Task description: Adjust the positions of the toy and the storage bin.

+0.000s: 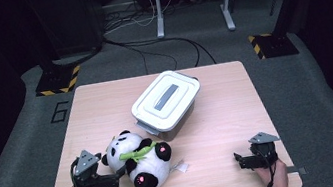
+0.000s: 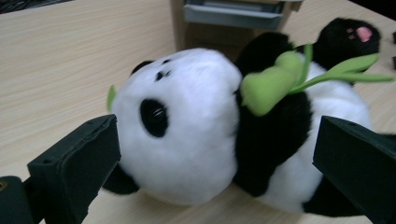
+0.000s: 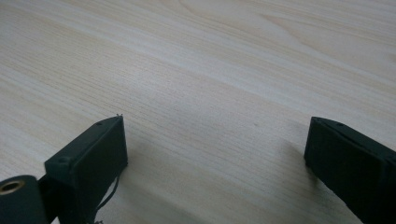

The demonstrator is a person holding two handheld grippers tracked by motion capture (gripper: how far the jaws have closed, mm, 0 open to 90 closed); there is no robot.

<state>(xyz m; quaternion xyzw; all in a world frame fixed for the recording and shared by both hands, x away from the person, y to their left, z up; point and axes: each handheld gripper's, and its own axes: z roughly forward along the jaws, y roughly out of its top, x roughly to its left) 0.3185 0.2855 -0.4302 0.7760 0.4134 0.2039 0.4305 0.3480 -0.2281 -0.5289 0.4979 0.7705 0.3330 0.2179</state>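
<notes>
A black-and-white plush panda (image 1: 139,159) with a green bamboo sprig lies on its side on the wooden table (image 1: 218,115), near the front left. My left gripper (image 1: 116,175) is open right at the panda's head, its jaws standing wide on either side of the toy (image 2: 196,130) without closing on it. A white lidded plastic box (image 1: 167,102) sits behind the panda at the table's middle. My right gripper (image 1: 239,159) rests open at the front right, and its jaws (image 3: 215,154) hold nothing over bare wood.
A small white tag (image 1: 181,166) lies just right of the panda. Beyond the table's far edge are grey carpet, cables and stand bases with yellow-black tape (image 1: 57,83).
</notes>
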